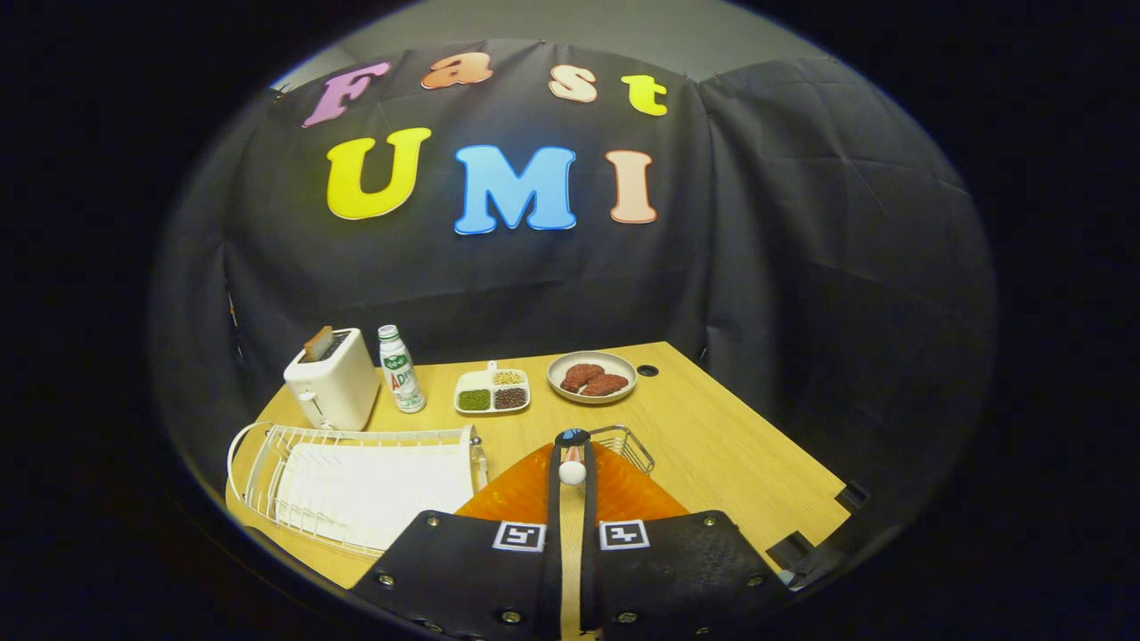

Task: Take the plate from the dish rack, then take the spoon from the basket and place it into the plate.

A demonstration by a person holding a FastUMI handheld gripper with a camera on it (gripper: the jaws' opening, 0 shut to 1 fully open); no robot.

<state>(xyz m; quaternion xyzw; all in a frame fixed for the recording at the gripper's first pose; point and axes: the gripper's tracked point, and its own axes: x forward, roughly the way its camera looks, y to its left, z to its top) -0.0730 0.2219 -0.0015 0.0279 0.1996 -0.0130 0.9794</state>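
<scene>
- Wooden table (712, 445) is carrying a toaster (334, 390), bottle (401, 369), snack tray (492, 392), meat dish (592, 376).
- Gripper (572, 467) is clamping the spoon (572, 470), fingers nearly together, over the orange plate (525, 494).
- Wire basket (628, 443) is sitting just beyond; white dish rack (356, 485) beside the plate.

The orange plate (525, 494) lies flat on the wooden surface (712, 445), just right of the white wire dish rack (356, 481), which holds a row of white plates on edge. The spoon (572, 467), with a white rounded piece and a dark end, is pinched between the gripper (572, 463) fingers above the plate. The small wire basket (628, 443) sits just beyond the plate's far edge.
</scene>
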